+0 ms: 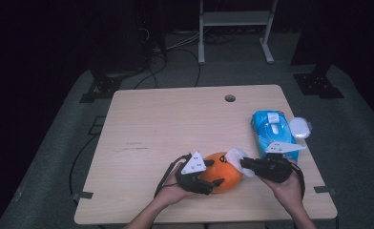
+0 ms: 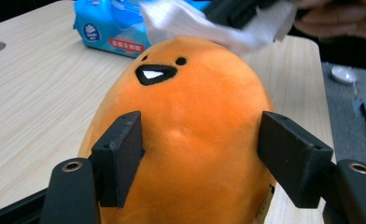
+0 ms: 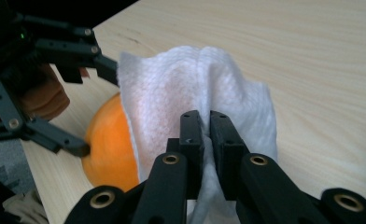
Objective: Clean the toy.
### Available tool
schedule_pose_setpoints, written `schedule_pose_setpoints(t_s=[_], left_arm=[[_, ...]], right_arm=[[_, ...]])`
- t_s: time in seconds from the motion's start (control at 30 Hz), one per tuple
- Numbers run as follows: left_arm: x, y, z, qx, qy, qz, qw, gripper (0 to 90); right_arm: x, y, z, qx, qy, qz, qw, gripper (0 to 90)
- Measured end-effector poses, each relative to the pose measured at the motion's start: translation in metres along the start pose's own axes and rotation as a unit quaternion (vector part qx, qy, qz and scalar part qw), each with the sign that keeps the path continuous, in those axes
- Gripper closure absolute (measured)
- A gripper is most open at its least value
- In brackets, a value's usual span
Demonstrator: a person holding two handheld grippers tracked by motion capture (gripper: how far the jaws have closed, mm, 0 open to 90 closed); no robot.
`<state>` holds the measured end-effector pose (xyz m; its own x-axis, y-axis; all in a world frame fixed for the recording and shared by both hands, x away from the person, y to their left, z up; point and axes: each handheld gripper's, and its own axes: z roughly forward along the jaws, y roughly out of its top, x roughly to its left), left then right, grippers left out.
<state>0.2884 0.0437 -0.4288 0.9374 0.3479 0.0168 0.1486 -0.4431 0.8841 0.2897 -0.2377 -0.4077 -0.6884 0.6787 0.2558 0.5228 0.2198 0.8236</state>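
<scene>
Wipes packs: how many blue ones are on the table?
1. The blue wipes pack lies near the table's right edge, beyond the right gripper. No others show, though the hands could hide something small.

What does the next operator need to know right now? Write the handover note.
Left gripper: jaws on either side of the orange plush toy, steadying it on the table; pads at its flanks, a firm press not certain.
Right gripper: shut on a white wipe, which is draped against the toy's top.
Blue wipes pack lies at the table's right edge, its lid flipped open.
Done: a wipe pulled out and brought to the toy.
Left: probably wiping the toy over, then setting the wipe aside.
</scene>
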Motion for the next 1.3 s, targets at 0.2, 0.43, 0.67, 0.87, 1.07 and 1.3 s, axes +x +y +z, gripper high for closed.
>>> schedule_pose_setpoints(t_s=[0.2, 0.43, 0.67, 0.87, 1.07, 1.3], left_arm=[[-0.001, 0.005, -0.004, -0.002, -0.045, 0.004, 0.9990, 25.9], [0.017, 0.018, -0.001, 0.001, -0.086, -0.002, 0.9963, 17.0], [0.032, 0.020, 0.021, 0.046, -0.105, 0.008, 0.9933, 15.0], [0.034, 0.011, 0.037, 0.060, -0.129, -0.003, 0.9898, 17.7], [0.020, 0.016, 0.031, 0.062, -0.069, 0.033, 0.9951, 47.3], [0.018, 0.024, 0.020, 0.046, -0.033, 0.051, 0.9971, 53.4]], right_arm=[[0.002, -0.006, 0.002, 0.015, 0.020, 0.008, 0.9997, 83.1], [0.002, -0.014, 0.001, 0.037, 0.041, -0.016, 0.9983, 82.8], [-0.002, -0.018, -0.001, 0.041, 0.038, -0.020, 0.9982, 82.5], [-0.006, -0.021, 0.002, 0.048, 0.034, -0.015, 0.9982, 82.4], [-0.007, -0.022, 0.002, 0.046, 0.020, -0.011, 0.9987, 82.3], [-0.011, -0.020, -0.005, 0.008, 0.017, 0.007, 0.9998, 82.7]])
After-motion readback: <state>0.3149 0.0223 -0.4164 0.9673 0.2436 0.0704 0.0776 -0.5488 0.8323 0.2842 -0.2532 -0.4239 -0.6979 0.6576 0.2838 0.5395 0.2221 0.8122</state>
